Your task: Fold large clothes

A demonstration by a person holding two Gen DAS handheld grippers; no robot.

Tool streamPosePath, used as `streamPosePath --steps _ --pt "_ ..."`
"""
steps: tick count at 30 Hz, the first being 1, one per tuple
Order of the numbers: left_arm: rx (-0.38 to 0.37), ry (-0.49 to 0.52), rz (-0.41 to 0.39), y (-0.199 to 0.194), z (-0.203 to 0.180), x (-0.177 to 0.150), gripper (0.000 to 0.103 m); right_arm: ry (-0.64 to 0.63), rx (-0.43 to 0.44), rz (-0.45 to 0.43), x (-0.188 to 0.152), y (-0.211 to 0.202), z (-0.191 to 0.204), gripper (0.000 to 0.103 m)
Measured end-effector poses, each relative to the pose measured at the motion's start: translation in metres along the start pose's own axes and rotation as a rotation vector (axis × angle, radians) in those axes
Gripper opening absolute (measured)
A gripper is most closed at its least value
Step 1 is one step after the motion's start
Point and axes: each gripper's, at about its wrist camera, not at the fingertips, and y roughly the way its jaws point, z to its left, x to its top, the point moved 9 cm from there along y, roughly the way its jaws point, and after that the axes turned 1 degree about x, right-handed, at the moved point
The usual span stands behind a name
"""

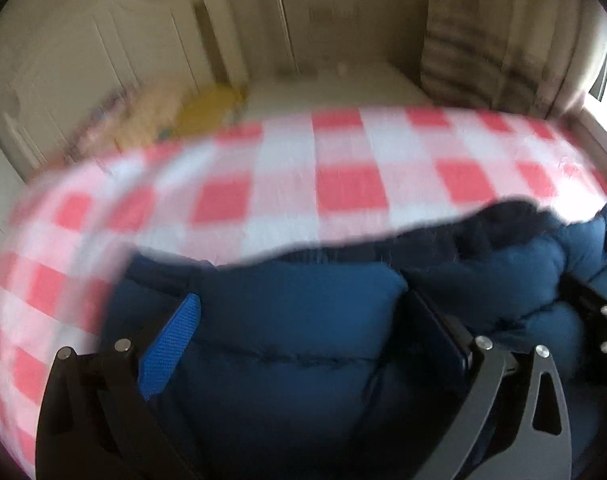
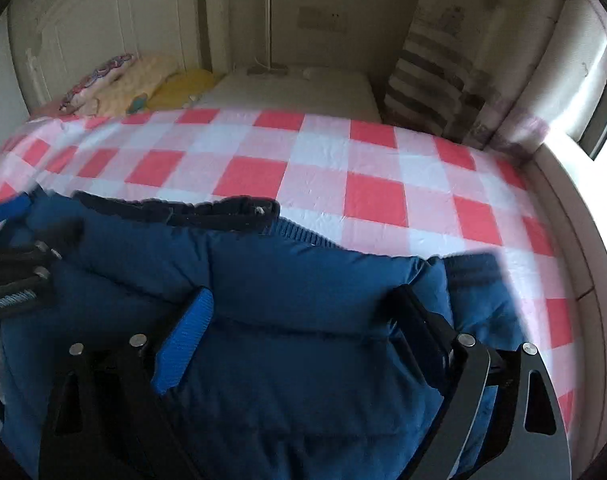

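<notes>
The puffy dark blue quilted jacket (image 2: 287, 280) lies on the red-and-white checked bed (image 2: 343, 168), right under both sets of wide-apart fingers (image 1: 179, 340), stretching sideways between them, gripped by neither.

A dark blue quilted jacket (image 2: 295, 280) with a darker navy ribbed collar (image 2: 223, 210) lies on a red, pink and white checked bedsheet (image 2: 375, 196), beside yellow bedding (image 2: 183, 86), a cream headboard (image 2: 103, 12) and grey-striped curtains (image 2: 431, 76).
</notes>
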Motion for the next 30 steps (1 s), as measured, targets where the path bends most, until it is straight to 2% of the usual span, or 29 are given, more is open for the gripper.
streamPosePath --steps 3,5,10,20,24,26,27,28,30 --pt "-0.057 -0.051 0.003 0.006 0.004 -0.004 0.101 0.052 0.069 0.032 -0.007 0.008 -0.006 0.088" --pt "-0.063 -0.058 -0.007 0.006 0.005 -0.006 0.101 0.079 0.102 0.04 -0.009 0.01 -0.008 0.089" --pt "-0.049 -0.053 -0.023 0.008 0.006 -0.007 0.101 0.067 0.077 0.038 -0.009 0.011 -0.005 0.09" --pt "-0.04 -0.05 -0.026 0.005 0.005 -0.005 0.101 0.073 0.085 0.039 -0.009 0.013 -0.008 0.091" --pt "-0.068 -0.03 0.066 0.001 0.011 -0.004 0.101 0.074 0.092 0.04 -0.008 0.013 -0.007 0.092" --pt "-0.085 -0.094 0.012 -0.022 0.029 0.005 0.1 0.087 0.113 0.042 -0.009 0.013 -0.008 0.093" --pt "-0.085 -0.127 -0.046 -0.035 0.043 0.011 0.1 0.095 0.129 0.044 -0.009 0.013 -0.009 0.094" --pt "-0.061 -0.145 -0.071 -0.038 0.055 0.012 0.1 0.098 0.138 0.045 -0.009 0.014 -0.009 0.094" --pt "0.004 -0.175 -0.054 -0.026 0.077 0.001 0.101 0.1 0.15 0.045 -0.009 0.014 -0.009 0.095"
